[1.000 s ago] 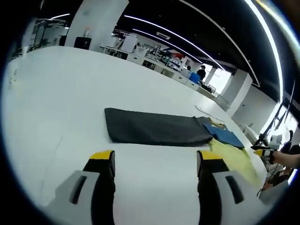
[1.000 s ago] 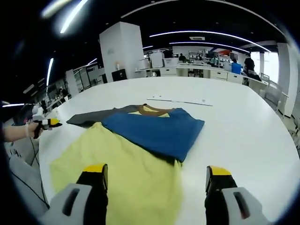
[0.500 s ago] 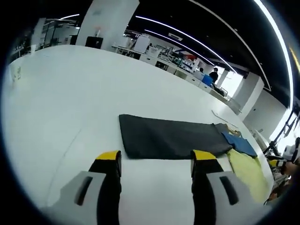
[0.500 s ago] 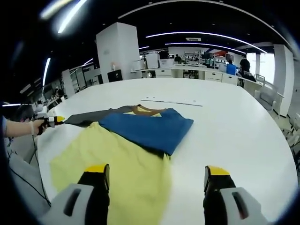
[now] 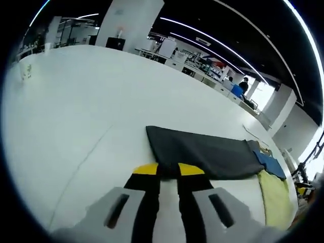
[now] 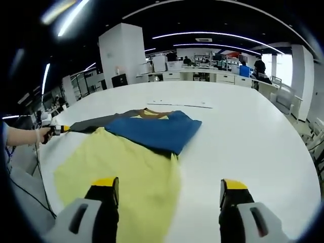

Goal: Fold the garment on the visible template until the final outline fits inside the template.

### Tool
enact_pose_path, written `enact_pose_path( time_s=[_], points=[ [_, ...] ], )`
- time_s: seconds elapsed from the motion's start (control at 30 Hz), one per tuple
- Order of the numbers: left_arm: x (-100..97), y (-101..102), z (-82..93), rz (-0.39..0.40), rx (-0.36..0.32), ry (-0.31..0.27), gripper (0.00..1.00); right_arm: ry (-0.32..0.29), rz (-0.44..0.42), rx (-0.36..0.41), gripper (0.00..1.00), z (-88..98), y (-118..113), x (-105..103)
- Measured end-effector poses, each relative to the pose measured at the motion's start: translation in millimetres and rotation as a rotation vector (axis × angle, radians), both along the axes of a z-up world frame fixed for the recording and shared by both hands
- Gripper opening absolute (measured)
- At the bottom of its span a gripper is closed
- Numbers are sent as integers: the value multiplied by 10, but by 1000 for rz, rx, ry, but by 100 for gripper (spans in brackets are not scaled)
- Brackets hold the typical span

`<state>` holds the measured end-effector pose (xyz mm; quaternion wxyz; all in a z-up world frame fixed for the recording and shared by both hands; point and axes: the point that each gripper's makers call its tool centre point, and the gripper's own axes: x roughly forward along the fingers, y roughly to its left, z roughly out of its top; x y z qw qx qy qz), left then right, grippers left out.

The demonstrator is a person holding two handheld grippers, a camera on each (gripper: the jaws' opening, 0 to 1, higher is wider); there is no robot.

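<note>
Dark garment [image 5: 205, 156] lies lengthwise across tabletop [image 5: 76, 111], away from left gripper [image 5: 167, 169], whose fingers narrowed vs. earlier, now pinching its near edge; right gripper [image 6: 169, 187] fingers wide apart.

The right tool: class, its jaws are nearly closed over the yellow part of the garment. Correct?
Not quite. In the right gripper view the right tool has its jaws wide apart over the yellow part of the garment; the nearly closed one is the left tool.

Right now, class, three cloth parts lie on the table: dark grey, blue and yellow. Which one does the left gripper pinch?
The dark grey part: the left gripper is closed on its near edge, while blue and yellow lie farther along.
</note>
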<state>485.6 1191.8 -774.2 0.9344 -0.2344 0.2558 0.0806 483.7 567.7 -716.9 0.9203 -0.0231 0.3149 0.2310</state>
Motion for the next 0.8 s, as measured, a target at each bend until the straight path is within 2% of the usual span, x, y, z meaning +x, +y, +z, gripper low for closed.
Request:
enact_pose_path(
  time_s=[0.13, 0.27, 0.4, 0.47, 0.6, 0.8],
  points=[
    [10, -36, 3, 16, -57, 5, 1, 0, -1, 2, 81, -5, -9, -6],
    [61, -79, 159, 4, -34, -12, 0, -5, -8, 12, 81, 0, -22, 16],
    [184, -232, 474, -55, -24, -81, 0, -14, -10, 23, 81, 11, -13, 32],
    [233, -331, 601, -92, -2, -88, 0, -14, -10, 29, 80, 14, 4, 21],
    [349, -577, 868, -154, -3, -132, 0, -23, -6, 38, 80, 27, 24, 23],
    [547, -920, 1120, -229, 0, -178, 0, -37, -22, 65, 79, 41, 21, 3]
  ],
)
